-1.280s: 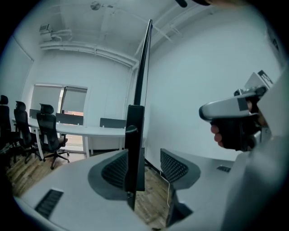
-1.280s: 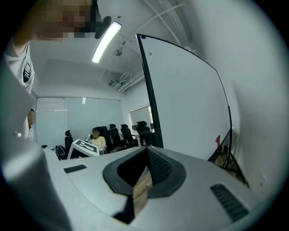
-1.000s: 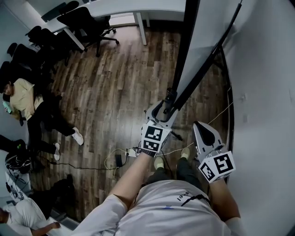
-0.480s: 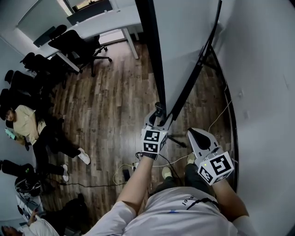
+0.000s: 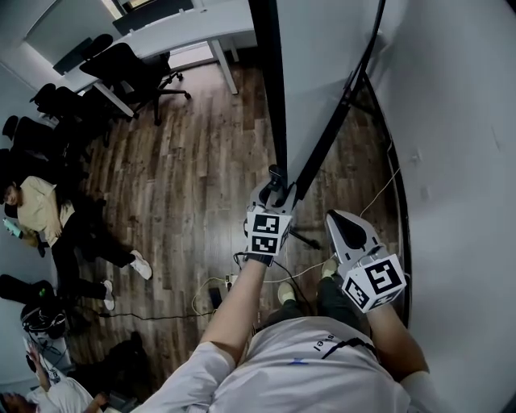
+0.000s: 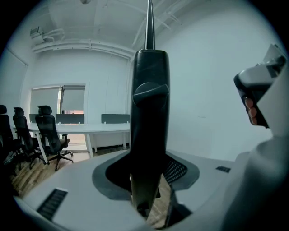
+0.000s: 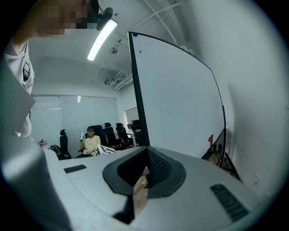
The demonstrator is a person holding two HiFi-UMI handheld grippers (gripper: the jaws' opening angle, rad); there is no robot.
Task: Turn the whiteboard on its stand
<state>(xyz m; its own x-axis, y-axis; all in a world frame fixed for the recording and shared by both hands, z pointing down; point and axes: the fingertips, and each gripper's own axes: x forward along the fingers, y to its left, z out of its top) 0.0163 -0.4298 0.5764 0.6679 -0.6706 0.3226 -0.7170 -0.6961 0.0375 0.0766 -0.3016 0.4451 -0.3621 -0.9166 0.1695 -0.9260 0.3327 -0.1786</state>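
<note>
The whiteboard (image 5: 322, 73) stands edge-on in front of me, its black frame edge (image 5: 270, 89) running down to my left gripper (image 5: 274, 189). In the left gripper view that black edge (image 6: 149, 113) fills the space between the jaws of the left gripper (image 6: 149, 198). The jaws are closing on it, with a sliver of floor still showing on the right side. A slanted black stand bar (image 5: 339, 113) braces the board. My right gripper (image 5: 339, 222) hangs free to the right, shut and empty. Its own view shows the right gripper (image 7: 140, 185) facing the whiteboard (image 7: 176, 99).
A white wall (image 5: 468, 161) is close on the right. Office chairs (image 5: 129, 68) and a white desk (image 5: 185, 24) stand at the far left. A person (image 5: 48, 218) sits at the left. Cables and a power strip (image 5: 214, 294) lie on the wooden floor by my feet.
The board's black edge now looks more upright and nearer. My left gripper has settled around it and stays there. The right gripper has barely shifted.
</note>
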